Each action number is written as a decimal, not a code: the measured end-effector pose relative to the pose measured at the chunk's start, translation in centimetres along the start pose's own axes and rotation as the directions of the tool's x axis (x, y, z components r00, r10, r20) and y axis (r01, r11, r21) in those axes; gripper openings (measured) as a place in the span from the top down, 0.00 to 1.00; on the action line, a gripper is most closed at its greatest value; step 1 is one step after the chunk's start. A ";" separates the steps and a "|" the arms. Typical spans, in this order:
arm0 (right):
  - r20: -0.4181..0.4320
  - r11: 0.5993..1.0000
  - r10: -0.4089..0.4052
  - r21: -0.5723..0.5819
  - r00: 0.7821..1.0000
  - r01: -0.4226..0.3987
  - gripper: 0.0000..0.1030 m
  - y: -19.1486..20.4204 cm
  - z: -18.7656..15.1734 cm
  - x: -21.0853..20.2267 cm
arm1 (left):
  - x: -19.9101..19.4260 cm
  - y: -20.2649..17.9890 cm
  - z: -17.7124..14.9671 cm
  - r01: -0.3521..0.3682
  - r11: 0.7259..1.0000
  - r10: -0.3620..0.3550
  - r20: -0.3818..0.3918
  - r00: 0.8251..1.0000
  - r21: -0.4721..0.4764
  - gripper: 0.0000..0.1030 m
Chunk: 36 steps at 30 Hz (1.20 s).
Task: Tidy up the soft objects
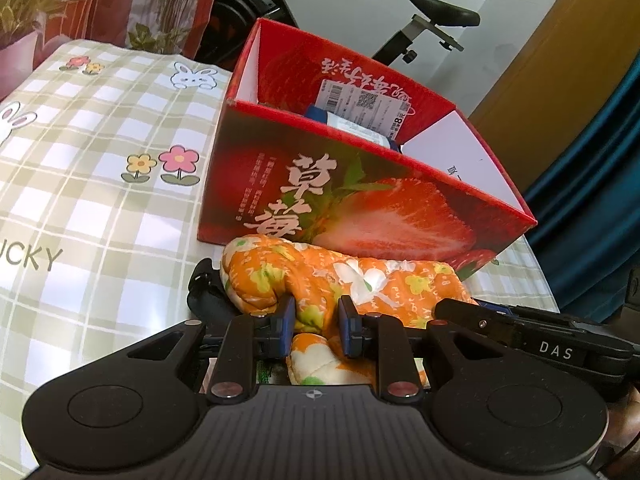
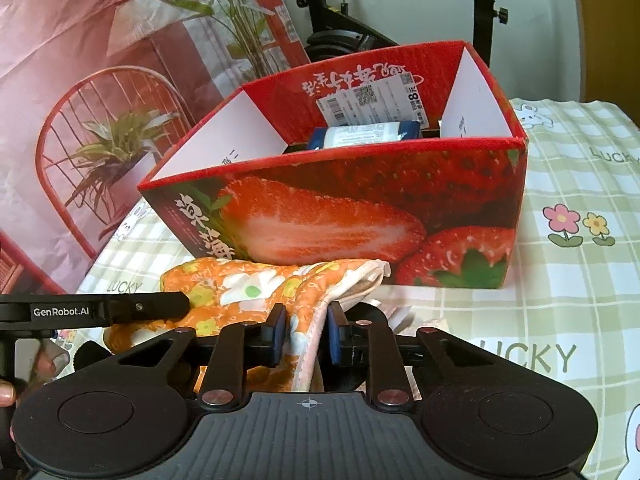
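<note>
An orange quilted cloth with flowers [image 1: 360, 284] lies bunched on the table, right in front of a red strawberry-print box [image 1: 360, 208]. My left gripper [image 1: 316, 314] is shut on a fold near the cloth's middle, its blue pads [image 1: 286, 320] pressing on it. In the right wrist view the same cloth [image 2: 240, 284] lies before the box [image 2: 360, 208], and my right gripper [image 2: 306, 322] is shut on its pale-edged end. A blue and white packet [image 2: 368, 134] lies inside the open box.
A green checked tablecloth [image 1: 100, 140] with flowers and rabbits covers the table. An exercise bike [image 1: 432, 28] stands behind the box, a blue curtain [image 1: 592, 152] hangs at the right. A printed backdrop [image 2: 100, 80] stands at the far side. A person's fingertip [image 2: 6, 394] shows.
</note>
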State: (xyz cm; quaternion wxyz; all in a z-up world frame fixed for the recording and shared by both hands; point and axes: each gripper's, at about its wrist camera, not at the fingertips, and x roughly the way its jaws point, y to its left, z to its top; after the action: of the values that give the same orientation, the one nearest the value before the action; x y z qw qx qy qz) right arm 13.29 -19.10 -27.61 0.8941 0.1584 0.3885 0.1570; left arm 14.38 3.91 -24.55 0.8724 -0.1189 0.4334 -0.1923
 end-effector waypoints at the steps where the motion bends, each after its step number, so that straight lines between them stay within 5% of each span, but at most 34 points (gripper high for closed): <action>1: -0.001 1.000 0.001 0.005 1.000 -0.001 0.80 -0.1 0.0 0.0 | 0.0 0.1 0.0 0.003 1.000 -0.003 -0.001 1.000 -0.005 0.77; 6: -0.022 1.000 -0.005 0.024 1.000 0.006 0.75 -0.3 -0.2 0.4 | 0.2 0.3 0.0 0.007 1.000 -0.007 -0.004 1.000 -0.015 0.77; 11: 0.005 1.000 0.016 0.016 1.000 -0.016 0.88 0.2 -0.1 -0.2 | -0.5 0.0 0.1 0.027 1.000 -0.027 0.020 0.999 -0.009 0.79; 19: 0.108 0.998 0.047 -0.056 0.993 -0.041 0.90 2.0 1.2 -3.6 | -3.3 -1.1 0.7 0.052 0.998 -0.054 0.103 0.993 0.024 0.80; 36: 0.259 0.980 0.099 -0.193 0.961 -0.049 0.90 6.2 6.9 -9.5 | -9.2 -4.8 5.3 0.053 0.991 -0.086 0.298 0.951 0.119 0.80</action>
State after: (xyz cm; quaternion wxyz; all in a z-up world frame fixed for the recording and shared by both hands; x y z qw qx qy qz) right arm 11.33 -18.48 -14.52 0.9425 0.1089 0.2419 0.2030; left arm 12.46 3.82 -13.10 0.9263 -0.1138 0.2792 -0.2261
